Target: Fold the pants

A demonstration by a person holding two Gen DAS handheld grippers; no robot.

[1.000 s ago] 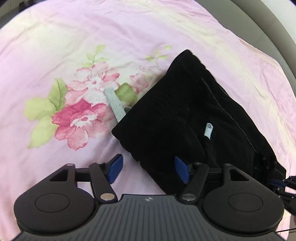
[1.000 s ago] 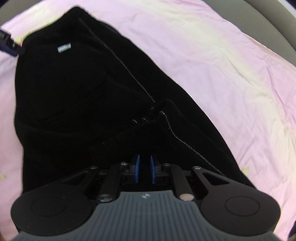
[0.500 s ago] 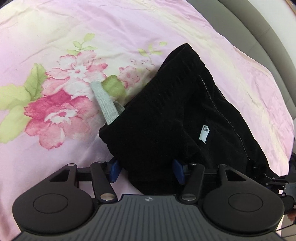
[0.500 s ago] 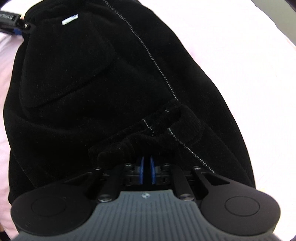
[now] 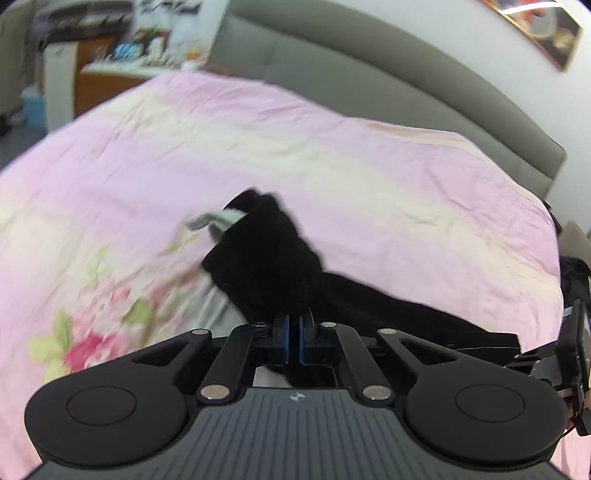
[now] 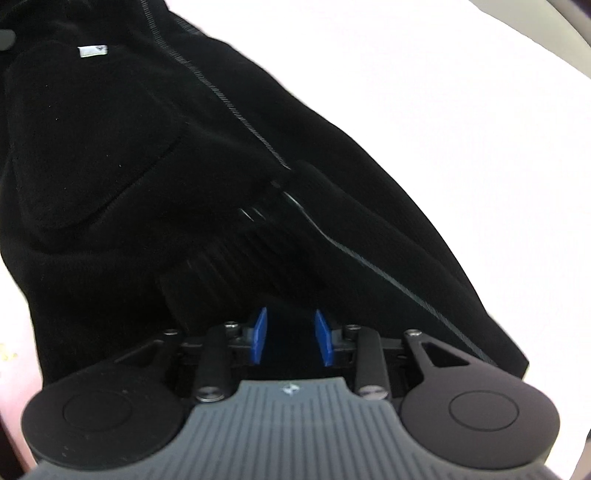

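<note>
The black pants (image 5: pixel 269 258) lie on a pink floral bedsheet (image 5: pixel 147 166). My left gripper (image 5: pixel 292 325) is shut on a bunched edge of them and holds it raised off the bed, a grey drawstring (image 5: pixel 210 219) dangling at the top of the bunch. In the right wrist view the pants (image 6: pixel 147 166) fill the frame, a small white label (image 6: pixel 93 51) at upper left. My right gripper (image 6: pixel 291 325) points steeply down onto them; its jaws are opening, blue pads apart, dark fabric lying between and below them without being pinched. The right gripper (image 5: pixel 572 350) also shows at the left view's right edge.
A grey padded headboard (image 5: pixel 369 85) runs behind the bed. A wooden desk with clutter (image 5: pixel 103 74) stands at the back left, and a framed picture (image 5: pixel 546 29) hangs at the upper right. The bedsheet (image 6: pixel 443 110) extends right of the pants.
The left jaws closed on the pants' edge and lifted it well above the bed, tilting the view up to the headboard. The right jaws, shut on a fold before, have parted.
</note>
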